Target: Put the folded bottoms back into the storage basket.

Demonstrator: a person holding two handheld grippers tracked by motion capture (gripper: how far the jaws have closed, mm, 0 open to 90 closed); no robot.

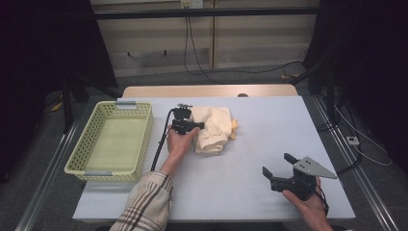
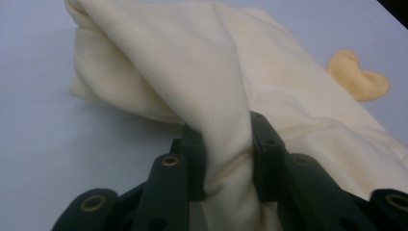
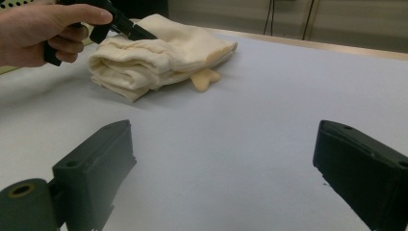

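A folded cream cloth (image 1: 212,129) lies on the white table top (image 1: 269,130), a little left of centre. A yellow tab (image 1: 234,126) pokes out at its right side. My left gripper (image 1: 198,125) is shut on the cloth's left edge; in the left gripper view a fold of the cream cloth (image 2: 226,144) is pinched between the two black jaws. In the right gripper view the cloth (image 3: 159,53) lies far ahead with the person's left hand (image 3: 43,29) beside it. My right gripper (image 1: 278,165) rests open near the table's front right, nothing between its jaws.
A pale yellow-green plastic basket (image 1: 146,134) stands on the table's left side with nothing in it. Cables run across the floor behind the table. The table's front edge is close to the right hand (image 1: 310,207).
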